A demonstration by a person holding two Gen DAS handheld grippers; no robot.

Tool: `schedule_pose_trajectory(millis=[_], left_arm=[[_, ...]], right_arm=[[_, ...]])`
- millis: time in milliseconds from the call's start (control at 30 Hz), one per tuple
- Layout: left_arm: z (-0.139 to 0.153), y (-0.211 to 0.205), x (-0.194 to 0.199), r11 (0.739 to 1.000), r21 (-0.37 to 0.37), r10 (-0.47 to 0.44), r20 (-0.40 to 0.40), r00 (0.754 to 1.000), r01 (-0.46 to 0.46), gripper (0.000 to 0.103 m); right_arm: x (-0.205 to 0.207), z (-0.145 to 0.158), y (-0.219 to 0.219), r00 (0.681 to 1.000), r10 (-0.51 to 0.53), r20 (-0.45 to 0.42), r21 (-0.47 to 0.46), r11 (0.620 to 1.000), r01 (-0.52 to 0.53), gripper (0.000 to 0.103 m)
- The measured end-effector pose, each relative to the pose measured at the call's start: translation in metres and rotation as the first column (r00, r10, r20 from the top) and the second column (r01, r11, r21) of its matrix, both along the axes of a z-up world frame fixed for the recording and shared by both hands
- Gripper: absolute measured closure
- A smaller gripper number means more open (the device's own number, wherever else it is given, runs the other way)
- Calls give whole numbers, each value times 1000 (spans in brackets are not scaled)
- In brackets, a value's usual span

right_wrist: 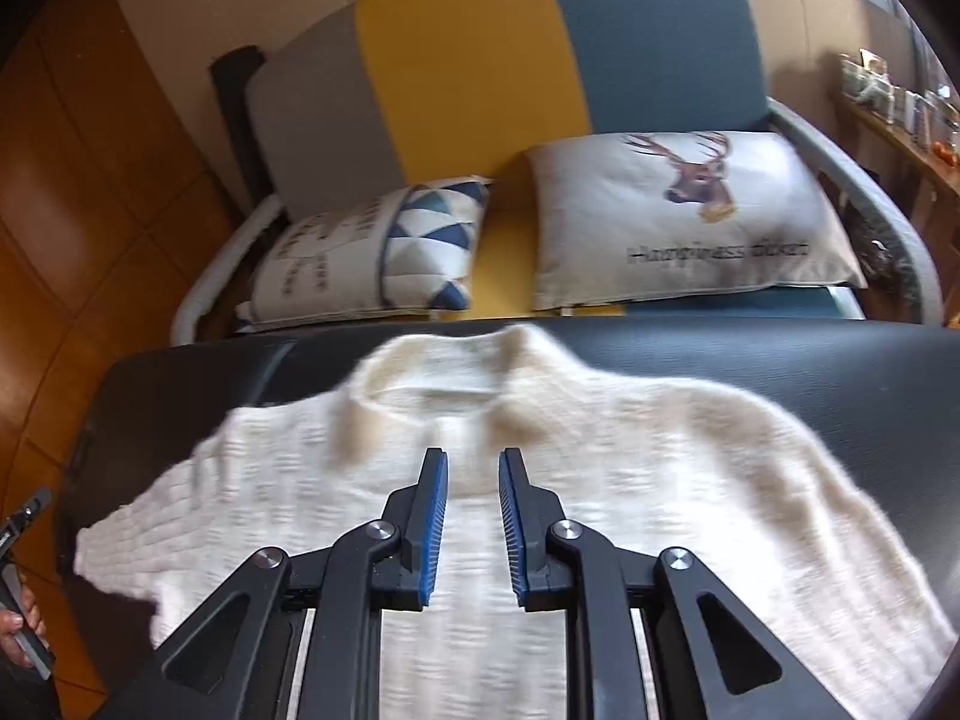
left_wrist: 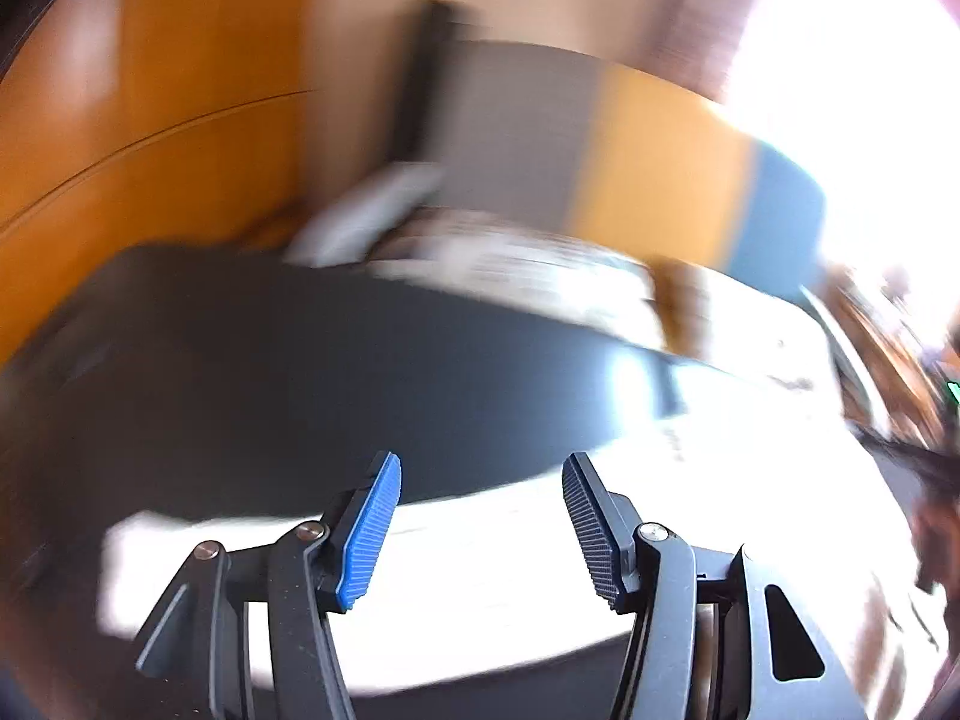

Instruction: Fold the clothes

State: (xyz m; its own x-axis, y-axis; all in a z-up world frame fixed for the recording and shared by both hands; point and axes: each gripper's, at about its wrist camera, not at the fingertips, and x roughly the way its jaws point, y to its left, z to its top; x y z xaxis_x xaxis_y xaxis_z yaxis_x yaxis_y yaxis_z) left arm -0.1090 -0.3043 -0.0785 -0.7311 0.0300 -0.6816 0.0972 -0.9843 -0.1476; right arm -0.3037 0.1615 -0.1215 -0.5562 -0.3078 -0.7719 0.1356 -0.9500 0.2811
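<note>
A cream sweater [right_wrist: 480, 480] lies spread flat, collar toward the sofa [right_wrist: 540, 60], on a dark table [right_wrist: 840, 372], while the right gripper [right_wrist: 474, 516] hovers over it with fingers narrowly apart and the left gripper [left_wrist: 480, 531] gapes wide, both empty.

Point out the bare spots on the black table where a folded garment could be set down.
Bare black table shows along the far edge, right of the sweater collar, beside the deer cushion. A smaller bare strip lies at the far left corner, near the triangle-pattern cushion. The middle is crowded: the sweater covers it, sleeves spread to both sides.
</note>
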Motion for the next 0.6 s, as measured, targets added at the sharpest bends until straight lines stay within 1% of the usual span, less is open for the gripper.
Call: schedule_pose_trajectory(millis=[33, 67, 100, 167, 200, 267, 367, 433, 500, 567, 600], left_arm=[[-2, 31, -19, 996, -18, -82, -3, 997, 82, 45], [-3, 62, -40, 986, -41, -161, -6, 987, 161, 45], [-6, 89, -65, 970, -85, -229, -4, 973, 228, 45], [-17, 144, -97, 921, -197, -339, 24, 940, 337, 45], [-23, 164, -111, 897, -243, -373, 35, 927, 370, 45], [-34, 202, -126, 858, -269, -438, 59, 897, 437, 45], [-41, 219, -168, 833, -268, -477, 91, 874, 483, 45], [-52, 220, -192, 820, -234, -511, 112, 852, 522, 45], [-61, 224, -205, 803, -218, -538, 134, 832, 555, 45], [-69, 237, -216, 786, -228, -555, 153, 818, 575, 43], [-74, 238, -221, 782, -233, -554, 166, 816, 579, 42]], right_arm=[[-4, -1, 6, 1000, 0, 10, 17, 1000, -1, 86], [-8, -3, 9, 1000, 8, 20, 36, 999, -9, 86], [-11, -6, 11, 999, 25, 26, 58, 998, -27, 85], [-17, -8, 9, 998, 60, 8, 126, 990, -60, 84], [-21, -10, 7, 997, 80, 5, 143, 987, -80, 84], [-28, -13, 2, 993, 119, -2, 177, 977, -116, 84], [-41, -21, -8, 983, 182, 6, 214, 960, -179, 84], [-50, -29, -13, 977, 214, 22, 231, 949, -213, 83], [-57, -39, -18, 971, 235, 44, 248, 939, -239, 83], [-62, -49, -22, 967, 247, 63, 274, 927, -255, 83], [-62, -50, -24, 968, 247, 41, 294, 923, -248, 83]])
